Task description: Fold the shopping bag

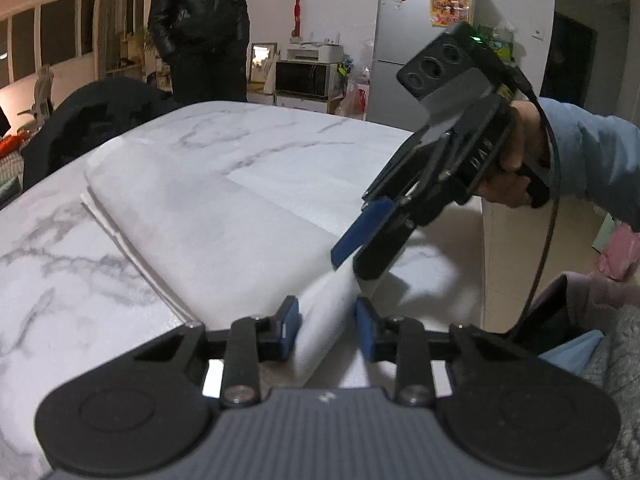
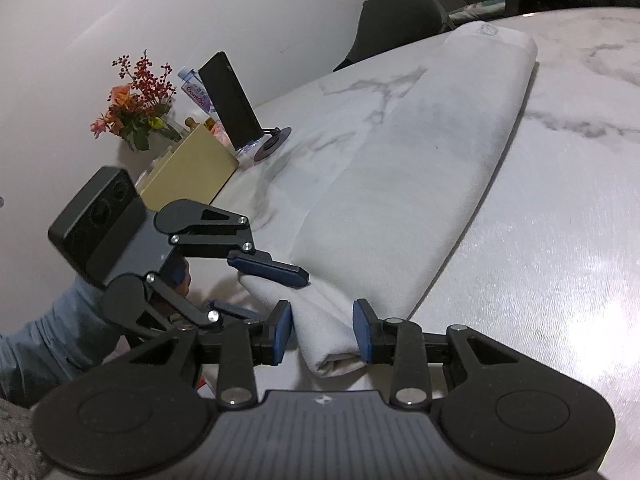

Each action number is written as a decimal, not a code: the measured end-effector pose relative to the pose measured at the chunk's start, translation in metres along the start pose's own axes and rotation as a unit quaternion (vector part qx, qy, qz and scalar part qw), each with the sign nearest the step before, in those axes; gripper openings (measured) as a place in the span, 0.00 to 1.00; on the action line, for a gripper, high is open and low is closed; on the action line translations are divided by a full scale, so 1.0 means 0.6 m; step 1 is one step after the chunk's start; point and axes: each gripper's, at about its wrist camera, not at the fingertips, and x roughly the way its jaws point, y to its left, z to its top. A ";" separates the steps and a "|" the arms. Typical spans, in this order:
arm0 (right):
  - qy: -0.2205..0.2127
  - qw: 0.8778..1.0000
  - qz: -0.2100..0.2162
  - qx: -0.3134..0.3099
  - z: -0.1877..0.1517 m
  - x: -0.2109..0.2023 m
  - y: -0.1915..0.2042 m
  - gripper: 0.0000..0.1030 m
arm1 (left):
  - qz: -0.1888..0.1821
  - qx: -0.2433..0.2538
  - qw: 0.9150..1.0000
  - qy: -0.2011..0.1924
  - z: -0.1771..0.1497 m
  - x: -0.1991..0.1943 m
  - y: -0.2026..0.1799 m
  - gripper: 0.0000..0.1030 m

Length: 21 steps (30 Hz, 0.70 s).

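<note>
The white shopping bag (image 2: 416, 184), folded into a long strip, is laid on the marble table (image 2: 560, 208). Its near end is pinched between the blue pads of the left gripper (image 1: 327, 326), and the same bunched end is clamped by the right gripper (image 2: 322, 330), just beside it.

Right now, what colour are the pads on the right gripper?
Blue pads, on black linkages; clearest in the right wrist view.
</note>
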 end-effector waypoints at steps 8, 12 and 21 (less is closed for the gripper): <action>-0.022 0.992 -0.039 -0.116 -0.024 0.002 0.041 0.33 | -0.030 -0.071 0.997 0.007 0.005 0.004 0.034 0.26; -0.033 0.988 -0.052 -0.141 -0.033 0.002 0.048 0.33 | -0.039 -0.105 0.994 0.004 0.004 0.005 0.049 0.26; -0.072 0.995 -0.043 -0.047 -0.043 -0.006 0.023 0.27 | -0.040 -0.171 0.984 -0.018 -0.002 0.012 0.064 0.26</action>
